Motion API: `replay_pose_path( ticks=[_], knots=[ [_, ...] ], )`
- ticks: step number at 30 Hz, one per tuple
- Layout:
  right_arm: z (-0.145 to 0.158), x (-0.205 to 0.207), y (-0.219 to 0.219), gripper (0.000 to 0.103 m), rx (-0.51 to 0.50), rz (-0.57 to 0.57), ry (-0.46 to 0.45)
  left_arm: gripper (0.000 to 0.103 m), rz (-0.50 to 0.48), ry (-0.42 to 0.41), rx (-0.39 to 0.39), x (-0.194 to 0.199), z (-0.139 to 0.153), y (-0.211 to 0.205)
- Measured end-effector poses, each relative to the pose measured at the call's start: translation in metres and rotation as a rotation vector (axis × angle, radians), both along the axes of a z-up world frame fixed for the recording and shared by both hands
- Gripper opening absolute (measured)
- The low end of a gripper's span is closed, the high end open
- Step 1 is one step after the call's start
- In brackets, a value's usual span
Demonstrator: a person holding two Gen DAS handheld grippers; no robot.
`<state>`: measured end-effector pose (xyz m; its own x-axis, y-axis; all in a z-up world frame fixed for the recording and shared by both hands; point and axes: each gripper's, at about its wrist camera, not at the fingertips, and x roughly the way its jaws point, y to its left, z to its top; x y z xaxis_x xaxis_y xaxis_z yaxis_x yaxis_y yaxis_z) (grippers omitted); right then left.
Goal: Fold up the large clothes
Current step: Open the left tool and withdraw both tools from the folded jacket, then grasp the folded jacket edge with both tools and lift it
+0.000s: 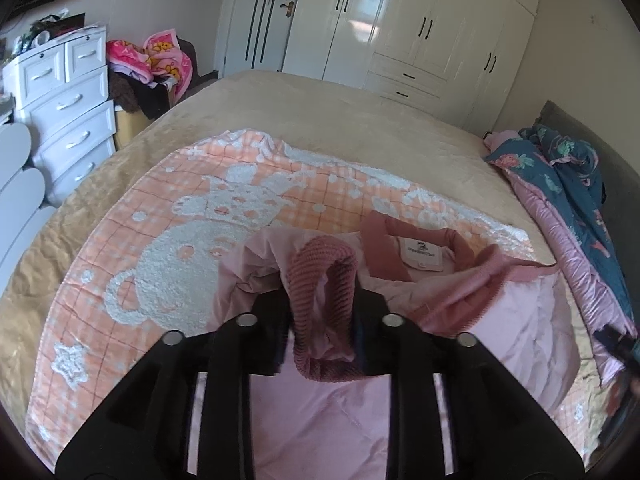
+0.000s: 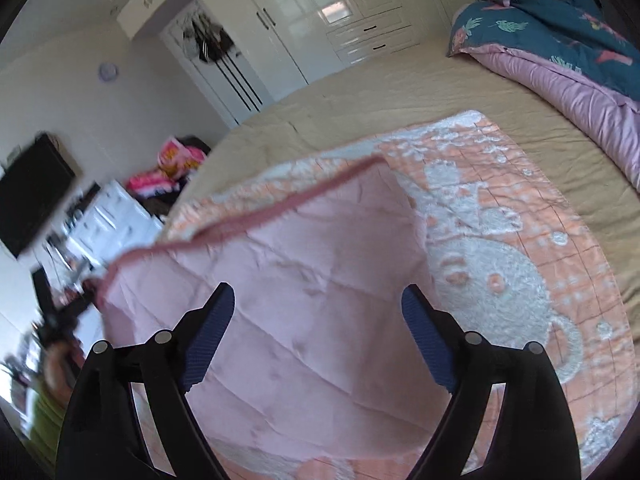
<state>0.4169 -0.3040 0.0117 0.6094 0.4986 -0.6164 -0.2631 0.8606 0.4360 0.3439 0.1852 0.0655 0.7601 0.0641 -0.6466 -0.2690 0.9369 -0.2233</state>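
- Left tongs (image 1: 322, 320) clamped on the ribbed cuff (image 1: 320, 280) of the pink jacket (image 1: 520, 320); sleeve apparently lifted that way to carry it across the body for a fold.
- Right tongs (image 2: 318, 320) spread wide, gripping nothing, poised over the quilted lining, probably ready to pin or pinch cloth.
- Jacket laid flat on the peach blanket (image 1: 160, 200) near the bed's (image 1: 360, 112) front edge, collar toward the wardrobe side.
- Counted: one jacket, one cuff gripped, one blanket, two tongs.
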Motion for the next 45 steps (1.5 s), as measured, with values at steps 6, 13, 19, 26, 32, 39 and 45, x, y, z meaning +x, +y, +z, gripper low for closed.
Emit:
replay_pose_path(
  ticks=[6, 13, 19, 26, 32, 39, 45],
  knots=[
    [-0.006, -0.017, 0.004, 0.09, -0.011, 0.032, -0.022, 0.062, -0.011, -0.028, 0.037, -0.008, 0.018, -0.013],
    [0.01, -0.038, 0.007, 0.095, -0.007, 0.054, -0.06, 0.078, -0.031, -0.089, 0.087, -0.027, 0.047, -0.032],
    [0.033, -0.062, 0.004, 0.098, -0.068, 0.064, -0.158, 0.093, -0.037, -0.118, 0.117, -0.044, 0.064, -0.043],
    [0.049, -0.082, -0.002, 0.099, -0.142, 0.049, -0.25, 0.094, -0.034, -0.126, 0.152, -0.068, 0.068, -0.046],
    [0.047, -0.094, -0.006, 0.099, -0.193, 0.028, -0.277, 0.094, -0.006, -0.094, 0.126, -0.097, 0.047, -0.029],
    [0.017, -0.097, -0.013, 0.099, -0.225, -0.003, -0.229, 0.094, 0.06, -0.003, 0.069, -0.12, -0.001, -0.004],
    [-0.017, -0.11, -0.017, 0.099, -0.223, -0.016, -0.171, 0.094, 0.072, 0.042, 0.025, -0.149, -0.041, 0.006]
  ],
)
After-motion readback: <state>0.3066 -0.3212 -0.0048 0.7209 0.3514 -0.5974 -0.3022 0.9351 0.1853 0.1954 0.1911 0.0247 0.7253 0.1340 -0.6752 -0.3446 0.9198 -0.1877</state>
